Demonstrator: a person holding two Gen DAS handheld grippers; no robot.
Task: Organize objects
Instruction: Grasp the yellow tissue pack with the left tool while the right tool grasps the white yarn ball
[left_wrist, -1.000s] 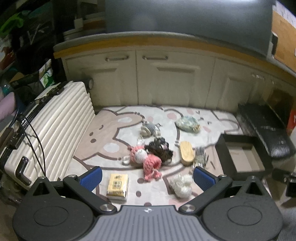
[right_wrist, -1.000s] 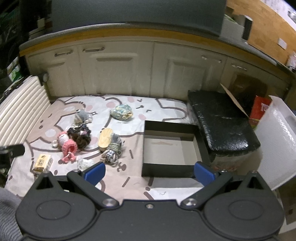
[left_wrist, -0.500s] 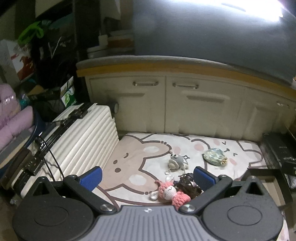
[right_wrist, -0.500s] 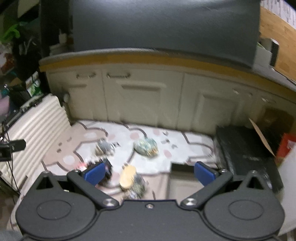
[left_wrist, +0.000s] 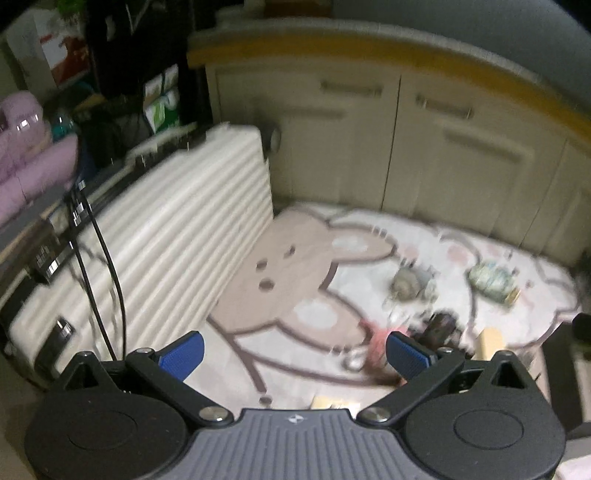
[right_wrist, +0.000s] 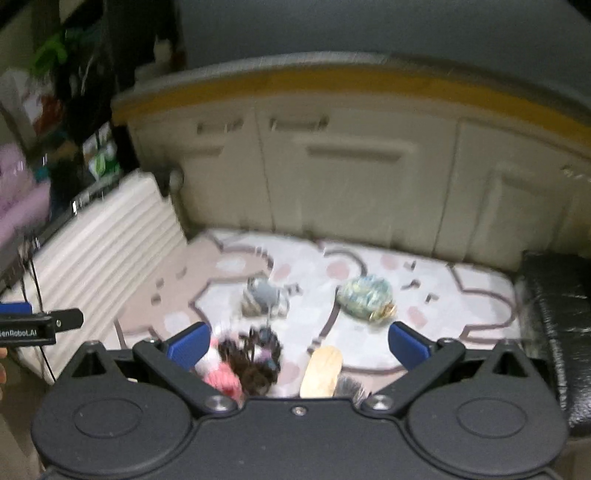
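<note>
Small items lie on a bunny-print mat (right_wrist: 424, 284): a grey plush (right_wrist: 264, 293), a green pouch (right_wrist: 365, 295), a dark furry toy (right_wrist: 258, 360), a pink knitted doll (right_wrist: 221, 380) and a wooden brush (right_wrist: 321, 373). In the left wrist view the grey plush (left_wrist: 408, 286), the pouch (left_wrist: 493, 282) and the dark toy (left_wrist: 441, 328) show blurred. My left gripper (left_wrist: 295, 354) is open and empty above the mat's near left. My right gripper (right_wrist: 299, 341) is open and empty above the toys. The black box is out of view.
A white ribbed suitcase (left_wrist: 159, 251) with black cables lies along the mat's left side. Cream cabinets (right_wrist: 351, 177) stand behind the mat. A black padded block (right_wrist: 557, 317) is at the right. The left gripper (right_wrist: 29, 325) shows at the right view's left edge.
Both views have swung left and tilted up from the floor. The black box left both views. The suitcase now fills more of the left view. Both grippers stayed open.
</note>
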